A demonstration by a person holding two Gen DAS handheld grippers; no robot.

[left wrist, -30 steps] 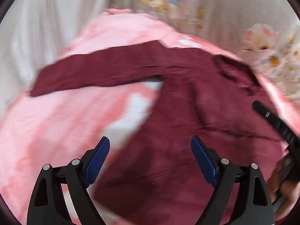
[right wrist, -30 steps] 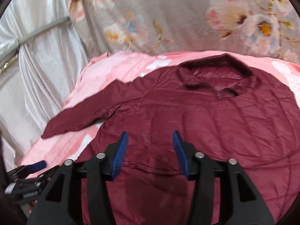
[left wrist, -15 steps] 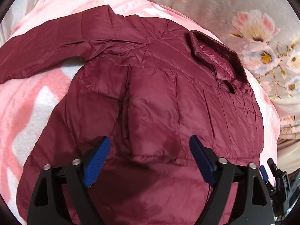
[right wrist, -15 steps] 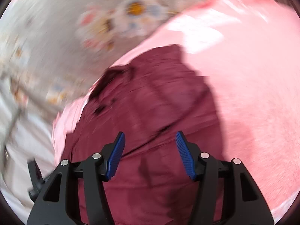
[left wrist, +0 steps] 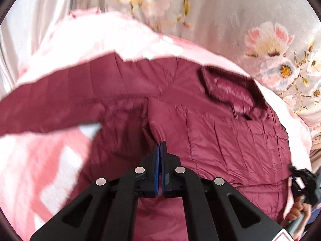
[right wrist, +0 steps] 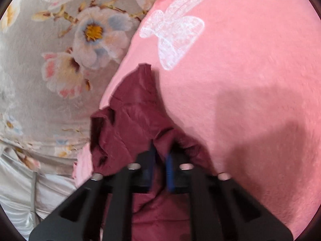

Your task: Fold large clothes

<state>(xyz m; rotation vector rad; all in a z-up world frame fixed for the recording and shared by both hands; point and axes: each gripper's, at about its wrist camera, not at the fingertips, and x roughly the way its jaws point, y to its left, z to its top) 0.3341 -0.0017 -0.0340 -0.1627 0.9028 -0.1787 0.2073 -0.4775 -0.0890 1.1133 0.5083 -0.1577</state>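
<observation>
Maroon jacket (left wrist: pixel 210 132) lies flat on pink blanket (left wrist: pixel 50 160), collar (left wrist: pixel 230 88) far end, one sleeve (left wrist: pixel 60 100) stretched out to the left. Left tongs (left wrist: pixel 160 146) just closed, pinching a fabric ridge mid-body near the armpit seam. Right tongs (right wrist: pixel 160 160) just closed on jacket cloth at the opposite side edge; blurred, grip looks real. Jacket's long axis runs away from both tongs; the outstretched sleeve is nearer the left tongs.

A pink blanket (right wrist: pixel 250 64) printed with a white bow (right wrist: pixel 172 26) fills the lower and right parts of the frames, a grey flowered cloth (left wrist: pixel 230 20) hangs behind it, and shiny white fabric (left wrist: pixel 30 30) shows at upper left.
</observation>
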